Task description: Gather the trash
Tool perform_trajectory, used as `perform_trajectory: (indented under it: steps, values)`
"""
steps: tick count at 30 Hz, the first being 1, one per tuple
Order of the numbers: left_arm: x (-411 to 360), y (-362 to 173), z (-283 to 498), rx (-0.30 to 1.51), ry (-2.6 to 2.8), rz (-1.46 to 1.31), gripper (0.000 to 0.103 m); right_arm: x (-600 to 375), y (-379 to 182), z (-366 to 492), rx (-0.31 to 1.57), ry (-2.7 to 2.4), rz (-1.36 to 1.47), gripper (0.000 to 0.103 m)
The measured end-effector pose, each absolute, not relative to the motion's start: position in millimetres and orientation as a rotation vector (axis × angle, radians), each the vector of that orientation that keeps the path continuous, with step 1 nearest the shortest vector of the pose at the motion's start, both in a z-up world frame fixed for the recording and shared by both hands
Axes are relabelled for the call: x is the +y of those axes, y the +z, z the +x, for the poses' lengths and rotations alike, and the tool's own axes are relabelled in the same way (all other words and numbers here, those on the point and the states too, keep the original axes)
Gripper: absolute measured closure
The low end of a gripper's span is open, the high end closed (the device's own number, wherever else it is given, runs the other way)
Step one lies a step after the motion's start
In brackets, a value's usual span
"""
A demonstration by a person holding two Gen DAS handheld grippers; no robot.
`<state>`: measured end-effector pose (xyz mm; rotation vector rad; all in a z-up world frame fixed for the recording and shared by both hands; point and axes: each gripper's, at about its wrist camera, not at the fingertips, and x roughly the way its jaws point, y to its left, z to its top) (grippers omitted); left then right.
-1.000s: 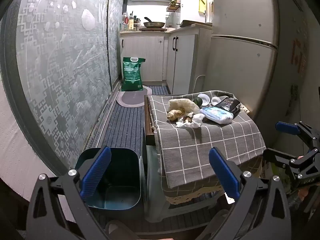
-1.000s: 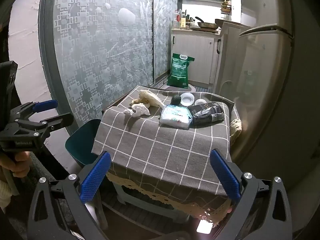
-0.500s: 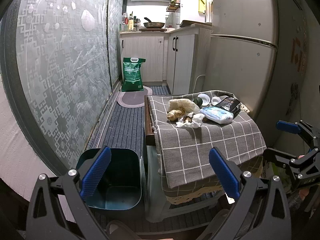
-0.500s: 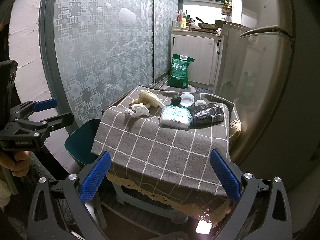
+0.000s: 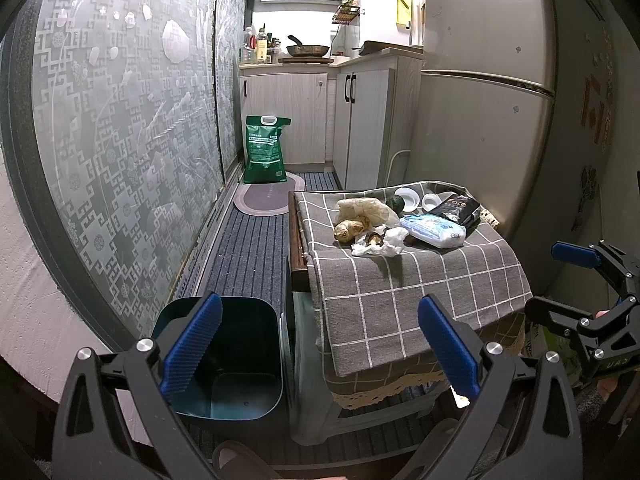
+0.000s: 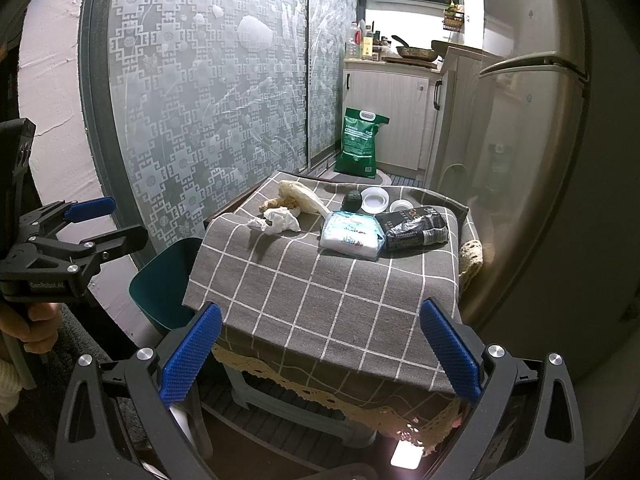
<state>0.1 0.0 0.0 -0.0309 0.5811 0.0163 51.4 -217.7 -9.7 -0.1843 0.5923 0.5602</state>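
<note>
Left gripper (image 5: 320, 346): jaws stood wide apart with nothing between them, filling the bottom of the left wrist view; it also showed at the left edge of the right wrist view (image 6: 102, 220), held by a hand (image 6: 28, 320).
Right gripper (image 6: 320, 348): jaws spread wide and empty, low in the right wrist view; seen too at the right edge of the left wrist view (image 5: 560, 280).
Crumpled tissue (image 5: 384, 240): the trash lay on the table's far left part, just in front of a ginger root (image 5: 348, 230) and a crinkled plastic bag (image 5: 366, 210).
Table (image 6: 320, 300): small, draped in a grey checked cloth with a lace hem, centre of both views.
Wet wipes pack (image 6: 352, 236): lay flat at the middle of the table's far half, touching a black foil pouch (image 6: 416, 226) to its right.
Avocado (image 6: 352, 200): dark, sat behind the wipes beside a white bowl (image 6: 374, 199) and a smaller white cup (image 6: 400, 205).
Trash bin (image 5: 228, 360): dark teal, open, on the floor just left of the table, lower left of the left wrist view.
Refrigerator (image 5: 480, 120): stood just right of the table.
Green sack (image 5: 265, 152): upright on the floor against the cabinets, upper centre.
</note>
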Motion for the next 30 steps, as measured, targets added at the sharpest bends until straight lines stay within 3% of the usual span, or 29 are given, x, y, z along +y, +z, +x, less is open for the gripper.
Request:
perform_trajectory:
  steps: [30]
  values:
    - [-0.5,0.2,-0.2,0.58,0.018,-0.029,0.003,-216.7,-9.6,51.0,0.59,0.558,-0.191,0.003]
